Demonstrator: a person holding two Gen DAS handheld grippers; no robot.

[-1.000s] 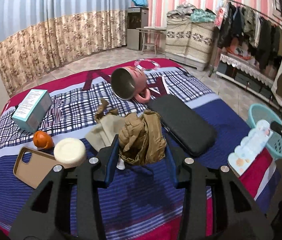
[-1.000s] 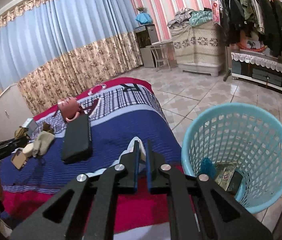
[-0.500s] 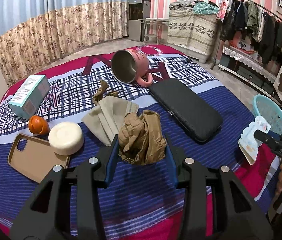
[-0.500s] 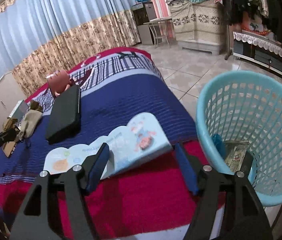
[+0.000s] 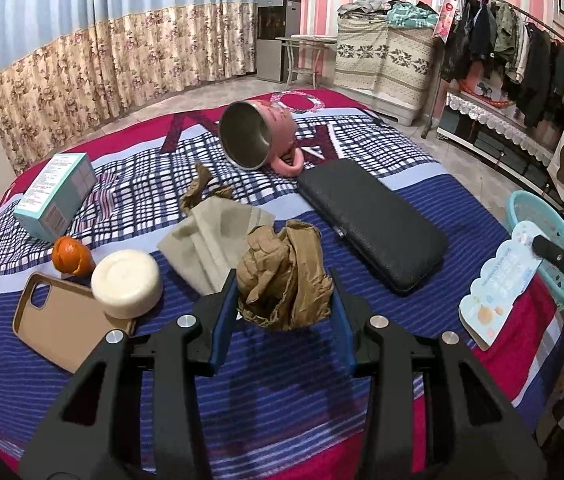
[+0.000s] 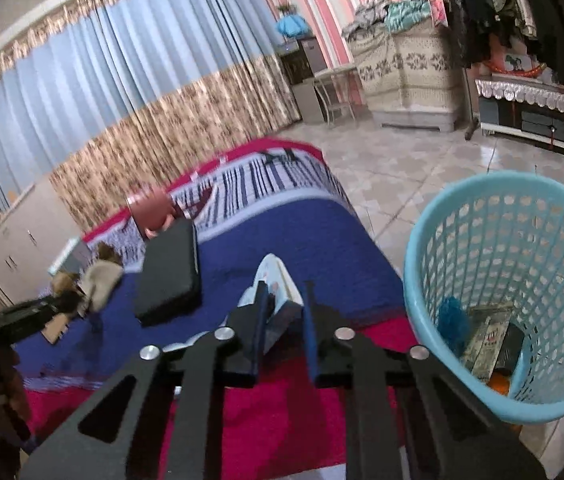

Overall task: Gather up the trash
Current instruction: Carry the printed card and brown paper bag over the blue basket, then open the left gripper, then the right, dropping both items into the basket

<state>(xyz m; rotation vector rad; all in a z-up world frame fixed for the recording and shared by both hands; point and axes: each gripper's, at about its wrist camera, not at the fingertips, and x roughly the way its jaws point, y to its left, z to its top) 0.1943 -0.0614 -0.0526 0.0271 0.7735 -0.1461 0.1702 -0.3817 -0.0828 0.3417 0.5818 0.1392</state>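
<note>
Left gripper (image 5: 283,320) pinches a crumpled wad of brown paper (image 5: 283,280) between its blue pads, the wad held clear above the striped bedspread (image 5: 282,392) with its shadow below. Around the wad, seen from the left wrist: a grey-green cloth (image 5: 214,240) at 10 o'clock, partly behind it; a second brown scrap (image 5: 198,192) beyond the cloth at 11; a pink mug (image 5: 258,140) on its side at 12, steel mouth toward the camera; a black case (image 5: 373,224) at 2, lying flat. At 9 sits a round cream puck (image 5: 128,284), its near edge overlapping a tan phone case (image 5: 58,324); orange peel (image 5: 70,256) just behind the puck; a pale blue box (image 5: 56,196) farther off at 10. At 3, near the bed's edge, a printed wrapper (image 5: 497,284) with scalloped edge. Right gripper (image 6: 283,308): jaws have just been closing, now narrow, with the wrapper (image 6: 276,280) standing on edge between them; it lies against the left pad, but the view is blurred and a gap shows on the right side, so a firm pinch cannot be told. A blue basket (image 6: 493,404) stands on the tiled floor at 3 o'clock from this gripper, just off the bed, holding a blue scrap, some packets and something orange. Left gripper's arm (image 6: 22,316) shows at 9.
</note>
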